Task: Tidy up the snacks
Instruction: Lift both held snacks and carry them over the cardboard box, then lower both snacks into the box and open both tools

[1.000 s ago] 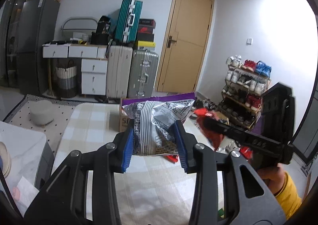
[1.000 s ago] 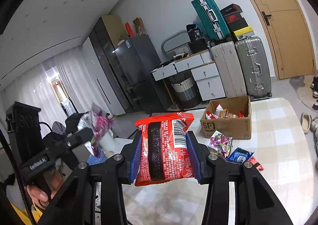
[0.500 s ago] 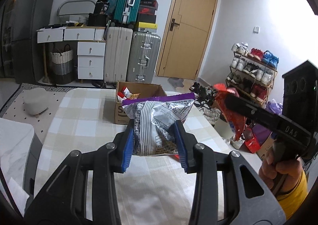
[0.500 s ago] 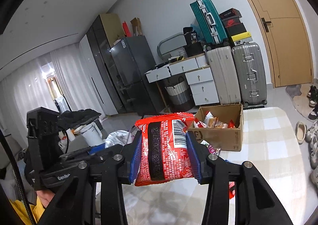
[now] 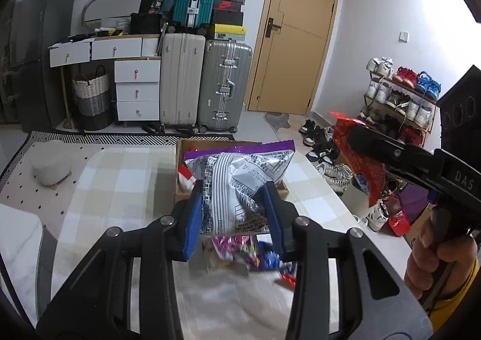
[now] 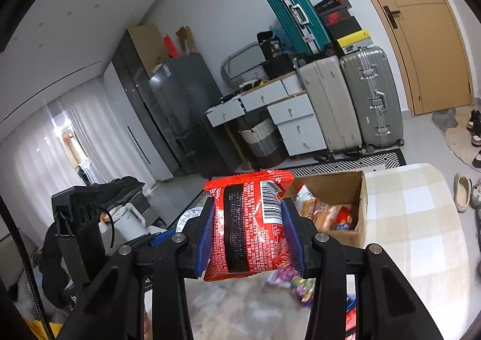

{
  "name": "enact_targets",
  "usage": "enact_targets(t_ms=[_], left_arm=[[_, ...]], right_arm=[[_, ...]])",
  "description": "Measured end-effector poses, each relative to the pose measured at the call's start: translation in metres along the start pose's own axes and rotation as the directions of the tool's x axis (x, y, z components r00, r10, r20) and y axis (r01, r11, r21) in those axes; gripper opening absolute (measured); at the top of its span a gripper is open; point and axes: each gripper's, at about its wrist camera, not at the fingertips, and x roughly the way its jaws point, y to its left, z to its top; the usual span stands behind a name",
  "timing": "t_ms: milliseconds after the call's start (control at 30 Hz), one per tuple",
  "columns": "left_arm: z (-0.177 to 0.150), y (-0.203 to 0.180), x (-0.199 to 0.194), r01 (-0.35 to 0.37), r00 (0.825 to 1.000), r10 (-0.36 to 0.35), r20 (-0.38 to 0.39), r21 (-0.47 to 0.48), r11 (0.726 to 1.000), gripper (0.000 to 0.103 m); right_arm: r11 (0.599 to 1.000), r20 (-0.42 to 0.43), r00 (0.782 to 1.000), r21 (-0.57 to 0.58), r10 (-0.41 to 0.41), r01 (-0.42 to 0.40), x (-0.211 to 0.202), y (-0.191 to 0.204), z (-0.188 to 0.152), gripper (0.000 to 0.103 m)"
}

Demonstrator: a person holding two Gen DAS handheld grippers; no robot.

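With a packet pinched in each claw, I'm bringing both toward the cardboard box (image 5: 230,144) at the far end of the surface (image 5: 120,177). My left claw (image 5: 233,215) is clamped on the silver packet (image 5: 240,177), the one with the purple top seam, blue pads pressing its lower half from both sides. My right claw (image 6: 248,236) is clamped on the red packet (image 6: 248,223), held upright, barcode facing me.

Both packets are up in the air, neither resting on anything. The box sits open beyond them with orange and red snacks (image 6: 324,210) already inside. To drop these in cleanly, I reckon I should carry each packet right over the opening before letting go, not release early over the rim. The packets are puffy and light, so a short drop from just above the contents should do; a high release could let one bounce off the flap. The two claws are close together, so one at a time looks wiser than crowding the box with both.

Loose wrappers (image 5: 249,253), pink, purple and blue, lie on the surface below my left claw, blurred, waiting their turn.

Writing now: the side of my right claw's body reads "DAS" in the left view. A shoebox in the stack against the far wall carries a red swoosh logo (image 5: 226,4). The red packet's print is dense and too small to read, and the silver packet's text is likewise too fine to make out.
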Motion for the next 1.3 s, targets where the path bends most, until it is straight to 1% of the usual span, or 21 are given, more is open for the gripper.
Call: enact_targets(t_ms=[133,300,467,567,733,933,1067,1133,1167,1300], left_arm=[[0.027,0.006,0.059,-0.007,1.000,0.007,-0.028,0.004,1.000,0.035],[0.054,0.016,0.127,-0.016,0.998,0.016,-0.062,-0.001,1.000,0.035],[0.073,0.030,0.193,-0.033,0.994,0.032,-0.103,-0.003,0.999,0.035],[0.080,0.035,0.223,-0.037,0.991,0.037,-0.126,-0.003,0.999,0.035],[0.088,0.043,0.279,-0.034,0.984,0.033,-0.174,0.002,0.999,0.035],[0.094,0.051,0.335,-0.041,0.978,0.042,-0.205,0.006,0.999,0.035],[0.092,0.058,0.368,-0.044,0.974,0.042,-0.224,-0.005,0.999,0.035],[0.085,0.062,0.374,-0.040,0.973,0.036,-0.230,-0.013,0.999,0.035],[0.087,0.063,0.384,-0.040,0.972,0.035,-0.232,-0.015,0.999,0.035],[0.085,0.070,0.407,-0.040,0.968,0.034,-0.249,-0.019,0.999,0.036]], right_arm=[[0.999,-0.043,0.999,0.008,-0.031,0.031,0.039,-0.023,0.013,0.043],[0.998,-0.089,0.994,0.024,-0.058,0.060,0.083,-0.050,0.019,0.043],[0.995,-0.123,0.990,0.049,-0.075,0.081,0.121,-0.075,0.019,0.043],[0.994,-0.138,0.987,0.060,-0.084,0.093,0.137,-0.088,0.018,0.043],[0.992,-0.155,0.983,0.063,-0.103,0.114,0.153,-0.101,0.012,0.043],[0.991,-0.158,0.981,0.050,-0.114,0.124,0.160,-0.105,0.008,0.043],[0.990,-0.166,0.978,0.045,-0.126,0.135,0.166,-0.108,0.005,0.043],[0.989,-0.172,0.977,0.048,-0.129,0.139,0.168,-0.111,0.003,0.043],[0.989,-0.176,0.976,0.048,-0.131,0.141,0.170,-0.112,0.002,0.043],[0.988,-0.190,0.972,0.045,-0.137,0.148,0.173,-0.115,-0.002,0.043]])
